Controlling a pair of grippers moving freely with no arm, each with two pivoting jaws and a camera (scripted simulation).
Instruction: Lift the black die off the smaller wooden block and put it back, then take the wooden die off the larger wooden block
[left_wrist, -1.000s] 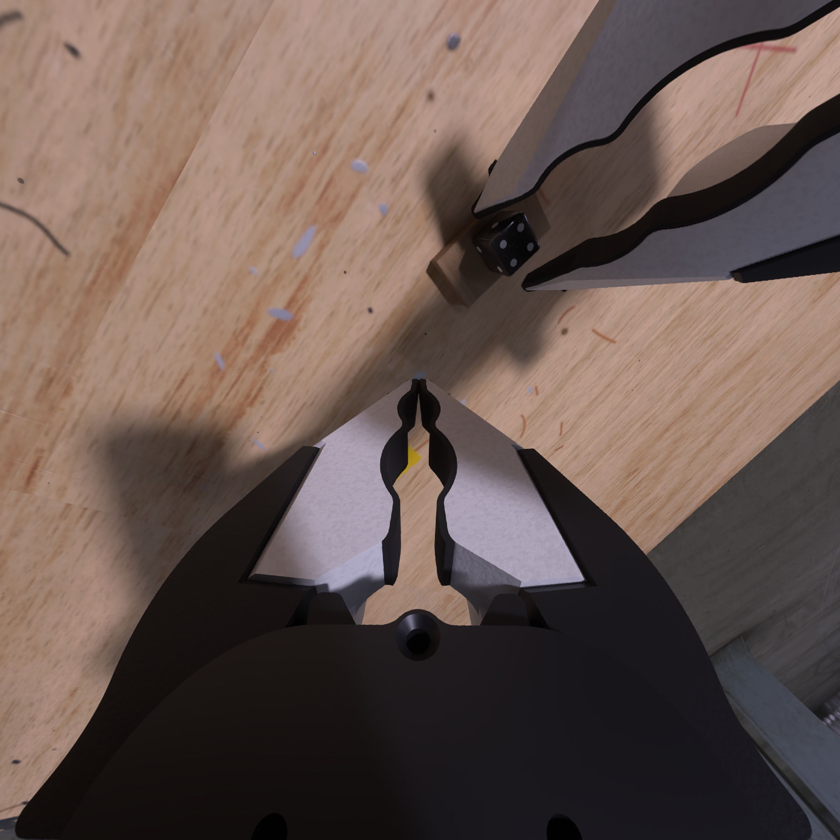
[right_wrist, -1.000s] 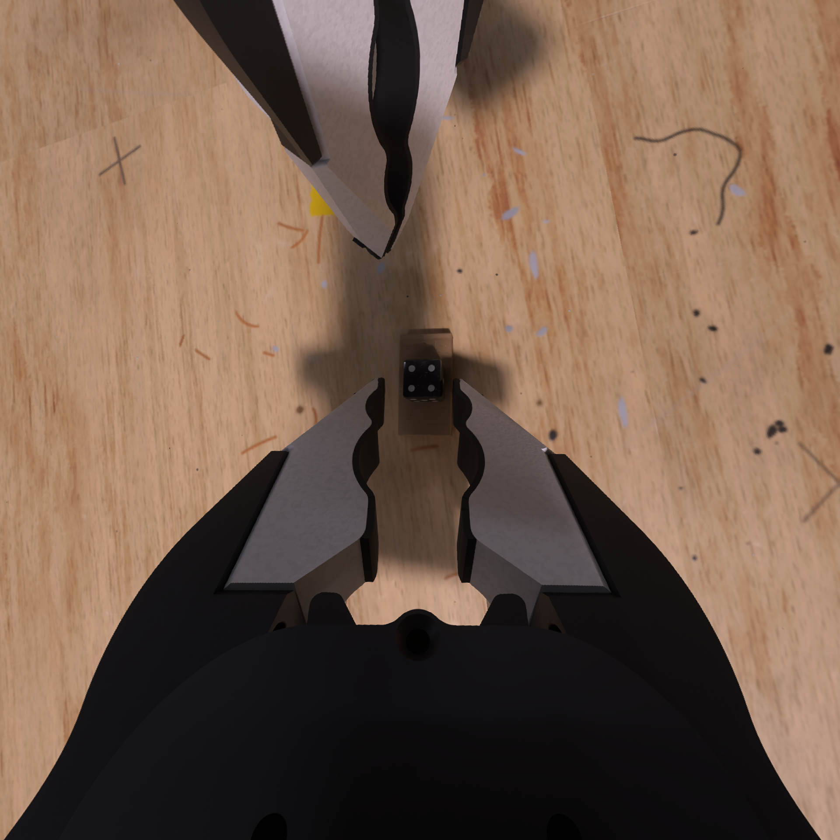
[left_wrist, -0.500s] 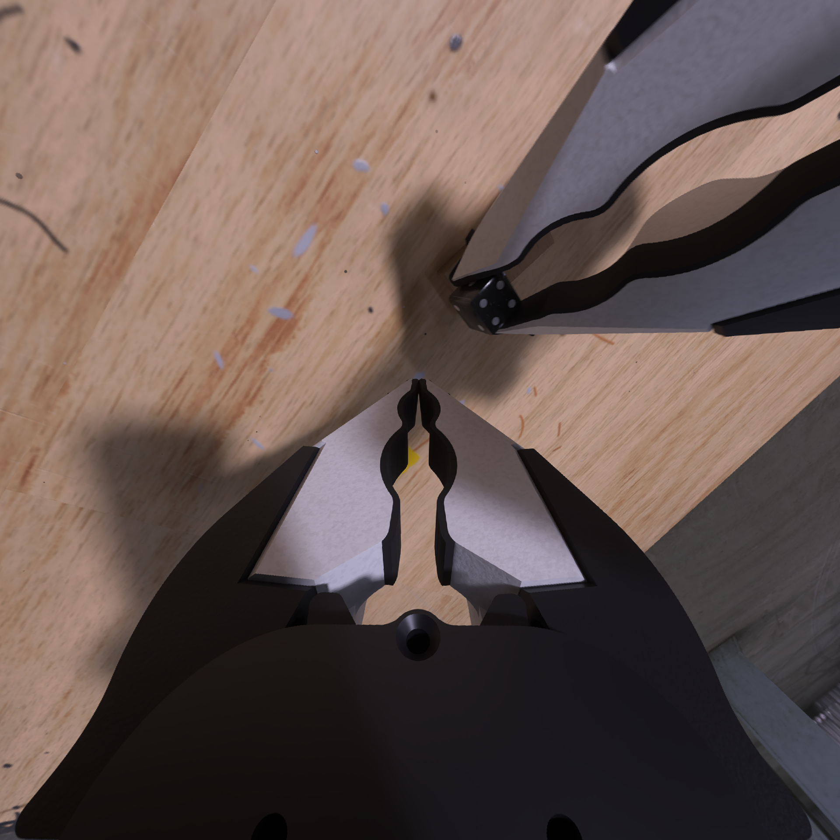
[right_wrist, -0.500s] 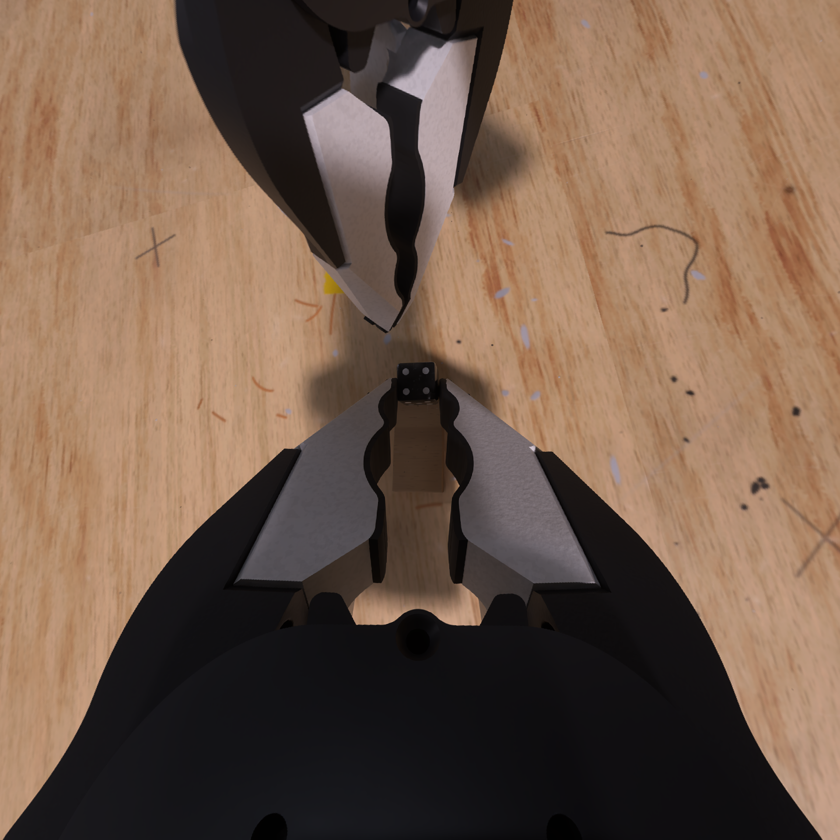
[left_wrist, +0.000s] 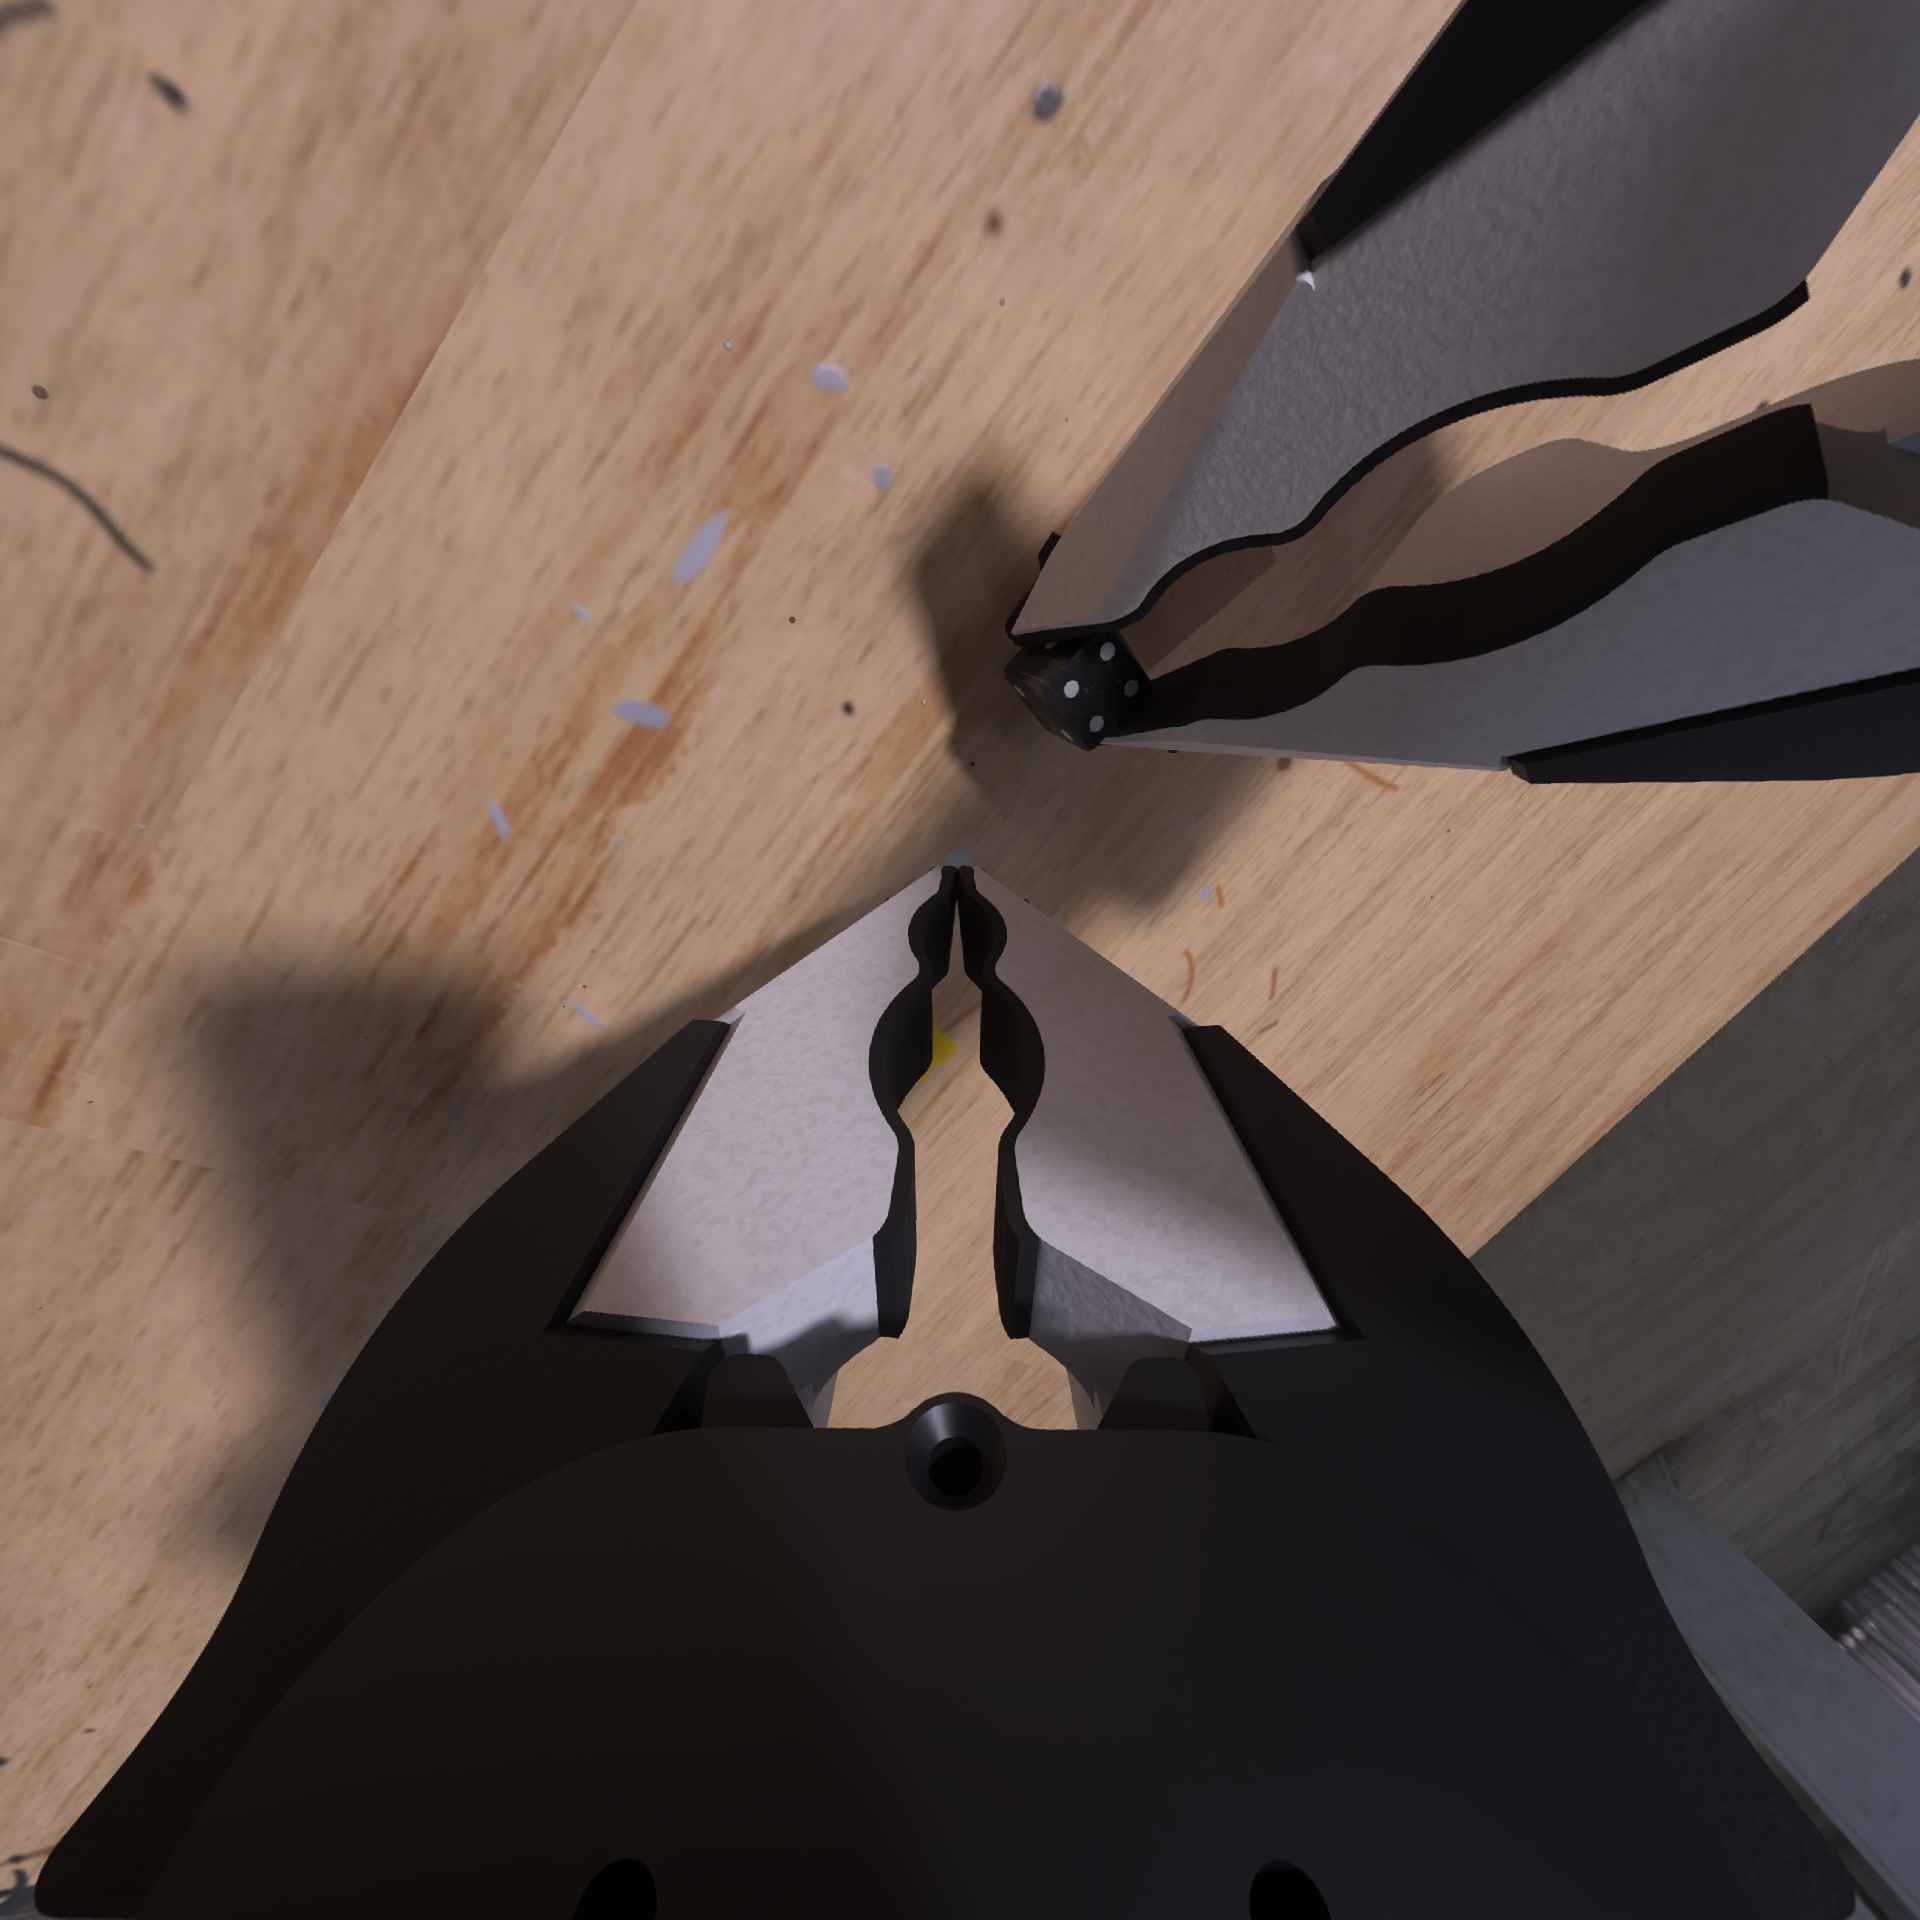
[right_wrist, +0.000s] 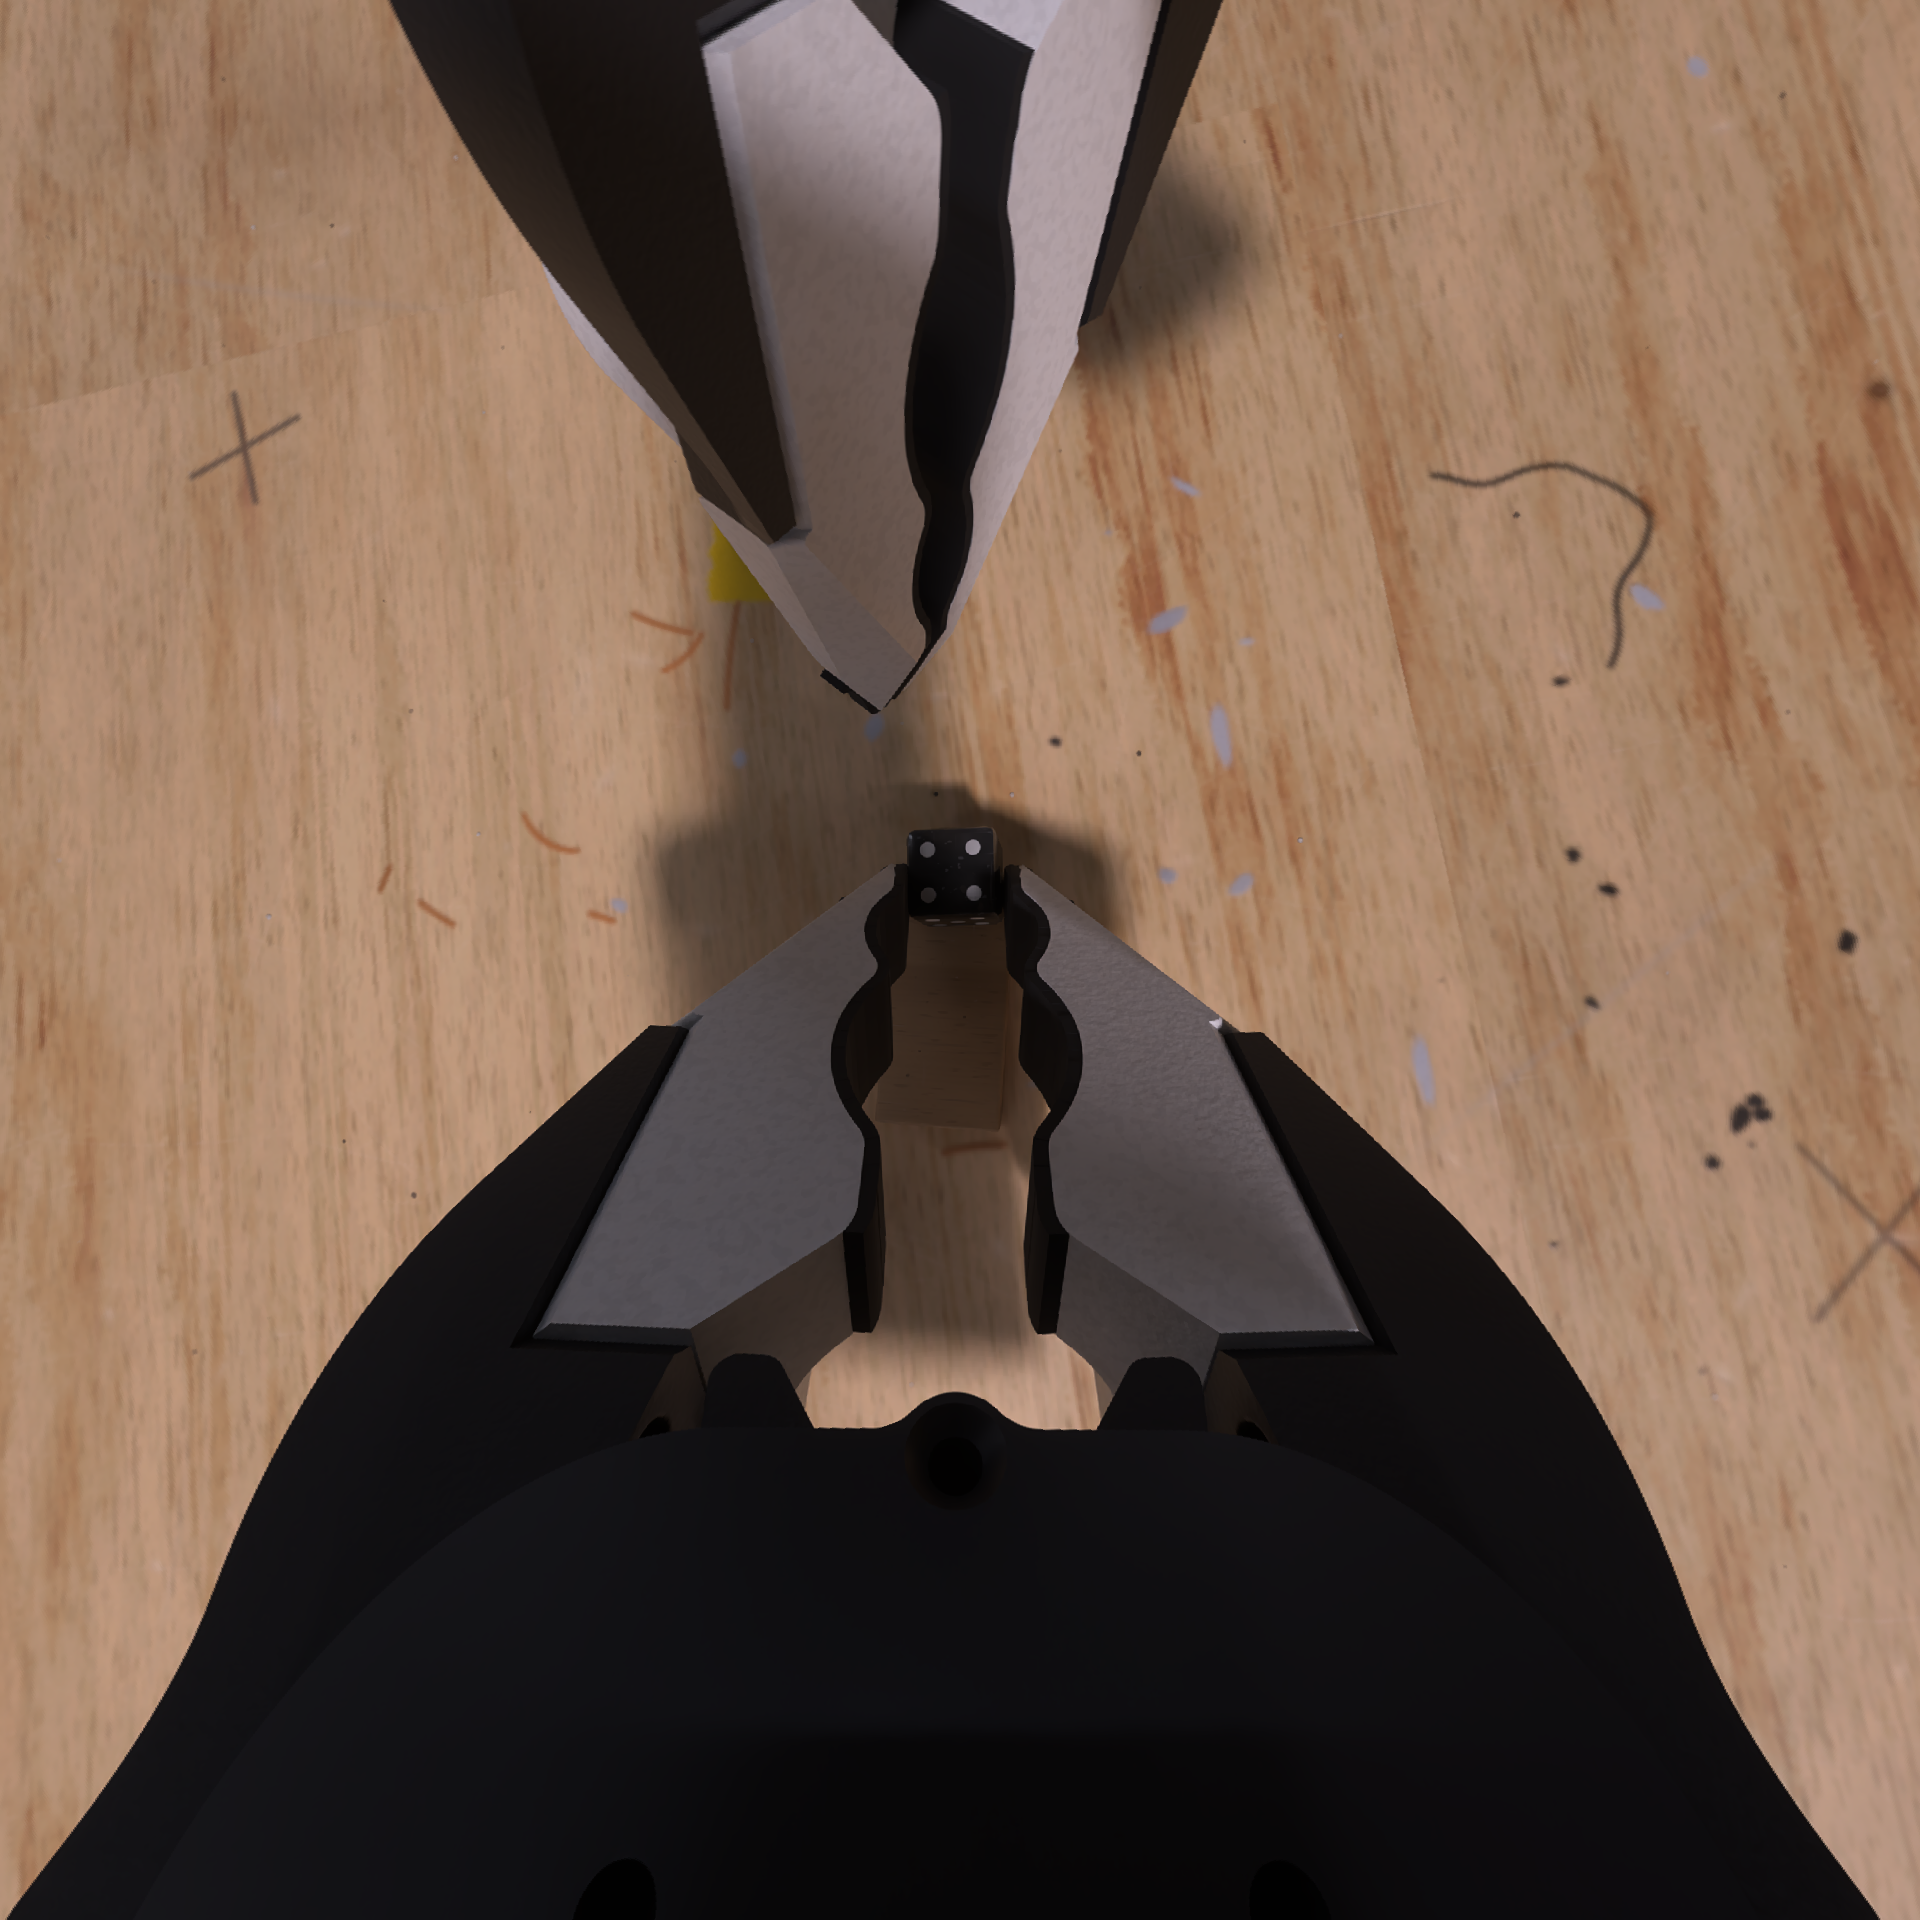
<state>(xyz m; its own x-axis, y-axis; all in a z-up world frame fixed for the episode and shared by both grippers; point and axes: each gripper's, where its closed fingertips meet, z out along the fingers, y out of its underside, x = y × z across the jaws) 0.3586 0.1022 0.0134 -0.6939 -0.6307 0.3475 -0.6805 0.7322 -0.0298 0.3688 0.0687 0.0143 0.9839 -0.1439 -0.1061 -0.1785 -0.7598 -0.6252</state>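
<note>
Scuffed wooden tabletop (right_wrist: 312, 1039), right tongs (right_wrist: 953, 883) clamped on black die (right_wrist: 951, 871), block (right_wrist: 951, 1039) only in right view; left tongs (left_wrist: 956, 878) closed, empty.

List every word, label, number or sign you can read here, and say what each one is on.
There are no readable words, labels, brands or digits in either view.
Black die: white pips only, four on the face towards the right wrist camera.
Table: two pencil crosses, one at the left and one at the right edge, and a dark squiggle. None of them forms a letter.
</note>
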